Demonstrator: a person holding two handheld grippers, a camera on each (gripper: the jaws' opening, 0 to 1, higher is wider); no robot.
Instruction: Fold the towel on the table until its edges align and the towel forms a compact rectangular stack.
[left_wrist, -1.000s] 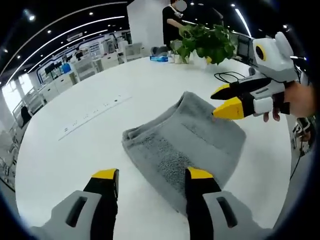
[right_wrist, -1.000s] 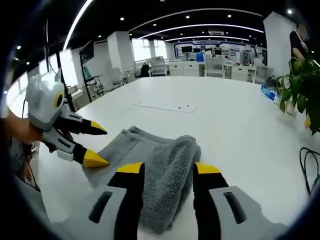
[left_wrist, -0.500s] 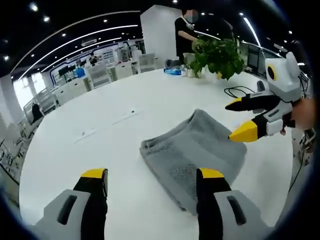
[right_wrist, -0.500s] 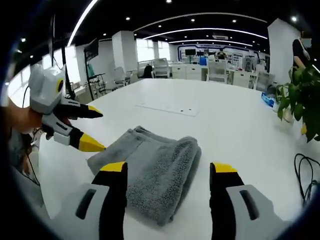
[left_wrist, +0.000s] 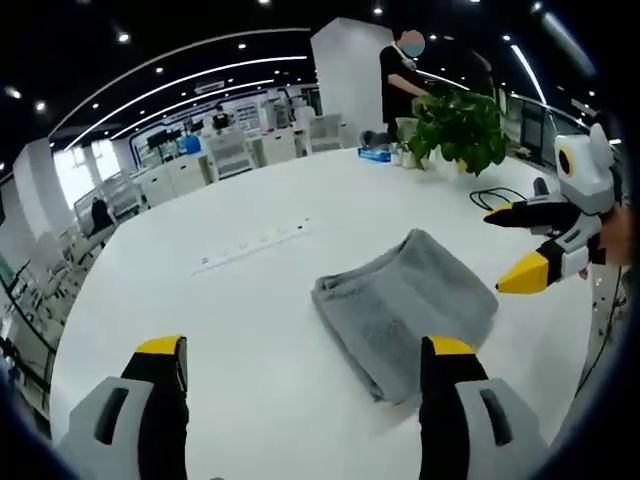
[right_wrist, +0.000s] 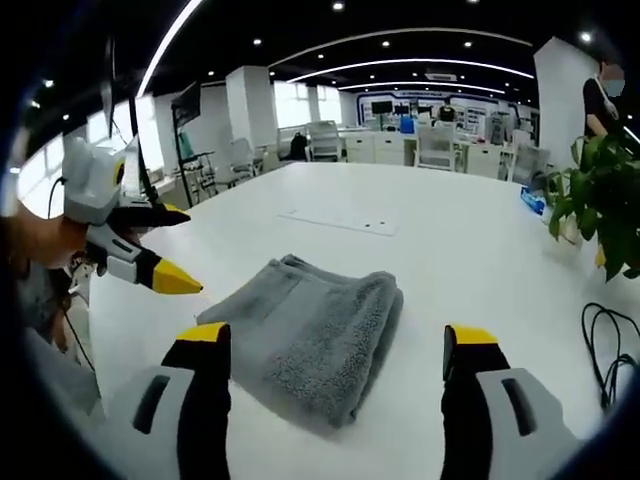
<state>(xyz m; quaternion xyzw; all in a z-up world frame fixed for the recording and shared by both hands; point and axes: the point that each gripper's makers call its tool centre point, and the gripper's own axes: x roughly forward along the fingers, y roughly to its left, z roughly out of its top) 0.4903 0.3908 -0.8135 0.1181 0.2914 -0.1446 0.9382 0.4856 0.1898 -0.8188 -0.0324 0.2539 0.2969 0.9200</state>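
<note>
Grey towel (left_wrist: 404, 305) folded into a thick, roughly rectangular stack, rounded fold along one side, lying flat on the white tabletop (left_wrist: 250, 300), left tongs (left_wrist: 305, 362) and right tongs (right_wrist: 340, 345) both apart, clear of it

An open office with white desks (right_wrist: 440, 140), white pillars (right_wrist: 245, 110), bright windows (right_wrist: 285, 100) and curved ceiling light strips (right_wrist: 420, 35).

I have drawn both grippers back from the folded grey terry towel (left_wrist: 405, 305): the right gripper (right_wrist: 338, 345), whose yellow-tipped fingers straddled its fold a second ago, now stands spread wide and clear; the left gripper (left_wrist: 305, 365) has widened too.
</note>
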